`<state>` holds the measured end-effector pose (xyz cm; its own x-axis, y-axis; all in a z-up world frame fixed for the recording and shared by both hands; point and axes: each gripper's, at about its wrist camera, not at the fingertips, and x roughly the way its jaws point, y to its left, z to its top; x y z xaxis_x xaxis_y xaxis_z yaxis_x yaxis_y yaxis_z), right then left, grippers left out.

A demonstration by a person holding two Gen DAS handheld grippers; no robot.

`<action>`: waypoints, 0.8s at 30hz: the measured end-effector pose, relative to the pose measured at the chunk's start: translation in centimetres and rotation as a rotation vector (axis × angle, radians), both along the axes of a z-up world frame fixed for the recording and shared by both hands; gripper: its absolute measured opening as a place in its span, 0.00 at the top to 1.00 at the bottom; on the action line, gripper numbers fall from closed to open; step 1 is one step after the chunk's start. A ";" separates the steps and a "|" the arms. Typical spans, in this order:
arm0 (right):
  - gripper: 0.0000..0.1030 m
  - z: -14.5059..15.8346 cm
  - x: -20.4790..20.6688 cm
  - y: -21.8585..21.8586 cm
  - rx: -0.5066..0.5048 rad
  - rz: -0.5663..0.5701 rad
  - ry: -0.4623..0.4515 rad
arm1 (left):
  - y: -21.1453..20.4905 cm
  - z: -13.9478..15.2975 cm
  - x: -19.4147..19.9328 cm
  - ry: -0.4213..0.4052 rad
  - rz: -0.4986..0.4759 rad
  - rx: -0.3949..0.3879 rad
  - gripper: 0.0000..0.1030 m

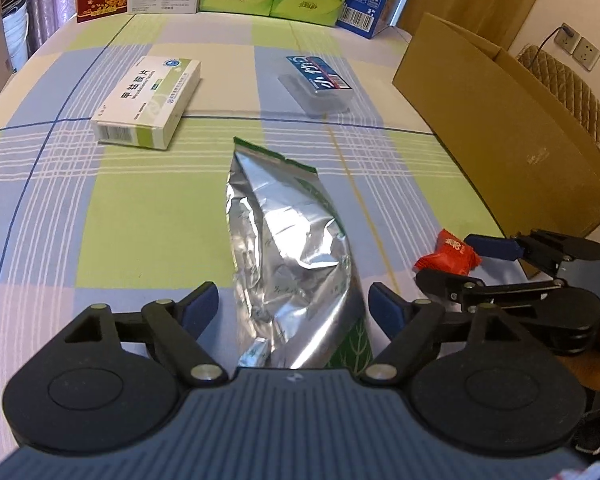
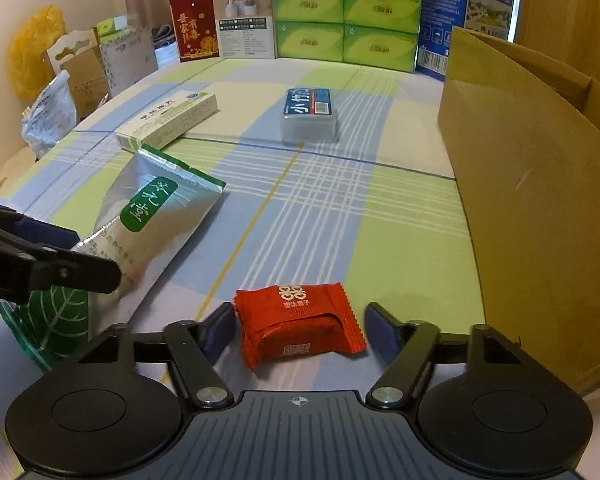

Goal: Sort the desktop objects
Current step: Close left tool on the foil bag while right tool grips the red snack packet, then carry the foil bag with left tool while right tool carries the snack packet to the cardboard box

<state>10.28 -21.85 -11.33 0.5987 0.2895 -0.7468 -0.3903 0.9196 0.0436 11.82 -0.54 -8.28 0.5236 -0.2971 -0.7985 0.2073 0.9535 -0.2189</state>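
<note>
On the checked tablecloth (image 1: 148, 208), going left to right, a white and green medicine box (image 1: 148, 102) lies flat toward the far left, well apart from both grippers. Nearer the middle lies a crumpled silver foil pouch (image 1: 296, 248) with green print, its length pointing away from the left wrist camera. The left gripper (image 1: 294, 306) is spread wide, one blue pad on each side of the pouch's near end; neither pad visibly touches the foil, so it has hold of nothing. Beyond the pouch, a clear plastic case (image 1: 320, 82) with a blue label sits near the medicine box, the two apart.

Right of the pouch lies a small red candy packet (image 2: 300, 324). The right gripper (image 2: 300, 330) is also wide open, its pads flanking the packet with a gap on each side, gripping nothing. In the right wrist view the left gripper's dark finger overlaps the pouch at the left edge.

At the far right stands an open cardboard box (image 2: 532, 200), its wall just beside the tablecloth's edge. Along the table's back edge runs a row of goods: a red card (image 2: 192, 26), green tissue packs (image 2: 344, 12), and a blue carton (image 2: 448, 8).
</note>
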 end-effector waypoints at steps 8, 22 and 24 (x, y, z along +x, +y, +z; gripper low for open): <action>0.60 0.1 -0.2 0.5 0.001 0.022 -0.007 | -0.6 -0.2 0.5 0.002 -0.001 0.002 0.23; 0.63 0.8 -0.3 0.3 0.015 -0.017 -0.042 | -0.9 -0.8 1.6 0.014 0.021 0.005 0.23; 0.63 0.8 -0.3 0.3 0.013 -0.020 -0.042 | -1.3 -0.9 1.7 0.011 0.009 0.035 0.25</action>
<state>10.01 -21.59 -10.55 0.6349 0.2866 -0.7175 -0.3738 0.9267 0.0394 13.56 -1.86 -9.15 0.5172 -0.2637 -0.8142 0.1962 0.9625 -0.1871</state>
